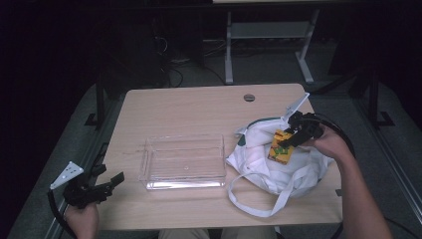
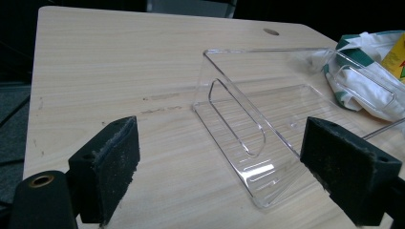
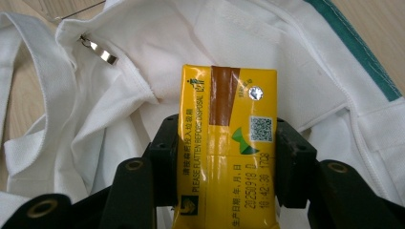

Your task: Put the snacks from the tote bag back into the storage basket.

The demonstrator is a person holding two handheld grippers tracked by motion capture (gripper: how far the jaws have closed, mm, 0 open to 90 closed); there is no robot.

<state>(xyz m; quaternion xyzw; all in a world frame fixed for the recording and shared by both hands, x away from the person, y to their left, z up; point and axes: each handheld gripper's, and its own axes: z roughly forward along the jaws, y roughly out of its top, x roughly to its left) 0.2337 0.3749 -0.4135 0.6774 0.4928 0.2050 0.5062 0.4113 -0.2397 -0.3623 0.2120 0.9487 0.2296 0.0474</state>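
Observation:
A yellow drink carton point(image 3: 224, 143) is clamped between the jaws of my right gripper point(image 3: 224, 162), held just above a crumpled white cloth bag point(image 3: 119, 57) with green trim. From above, the carton point(image 1: 280, 147) and right gripper point(image 1: 293, 137) sit over the bag point(image 1: 278, 164) at the table's right. My left gripper point(image 1: 112, 181) rests near the front left corner, open, nothing between its pads point(image 2: 112, 167). It faces a clear plastic tray point(image 2: 258, 124), which lies empty in the middle of the table point(image 1: 184, 162).
The wooden table point(image 1: 189, 107) has a round cable hole point(image 1: 249, 97) near its far edge. The bag's long strap point(image 1: 259, 206) loops toward the front edge. A metal zipper pull point(image 3: 102, 52) lies on the bag. Desk legs and cables stand beyond the table.

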